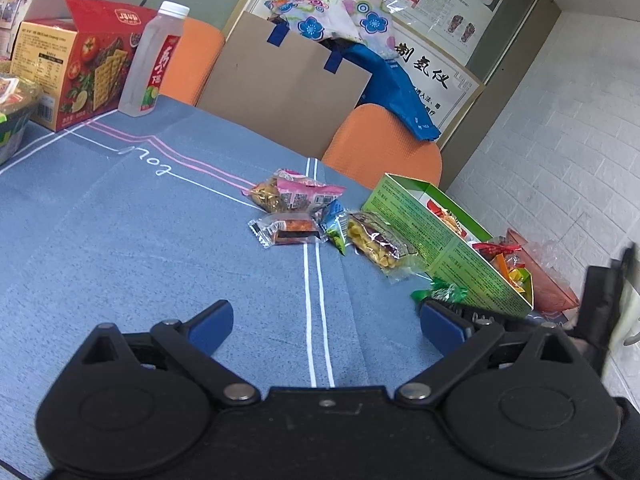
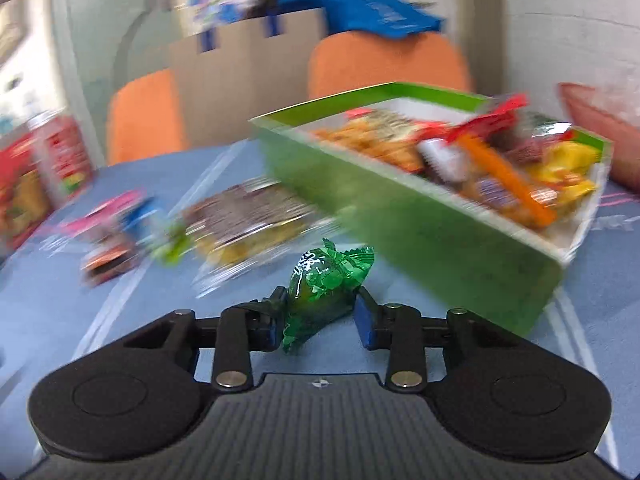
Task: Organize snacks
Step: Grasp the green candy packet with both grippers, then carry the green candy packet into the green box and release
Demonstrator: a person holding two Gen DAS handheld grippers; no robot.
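right gripper (image 2: 318, 316) has a green-wrapped candy (image 2: 324, 288) between its blue pads at lower centre of the right wrist view; jaws part closed, both pads apparently against the wrapper, so read as a grip. candy sits at the table cloth (image 2: 120, 312), just beside the near wall of the green box (image 2: 400, 216), which fills the right half of frame and already holds mixed packets. probable reason: the box is the collecting bin, and this piece is nearest to it. left gripper (image 1: 326, 320), lower part of the left wrist view, stands wide open and empty over bare cloth, likely waiting. loose snack packets (image 1: 304, 208) lie mid-frame, left of the box, still unsorted. cracker carton (image 1: 68, 64) and bottle (image 1: 148, 60) stand upper left.
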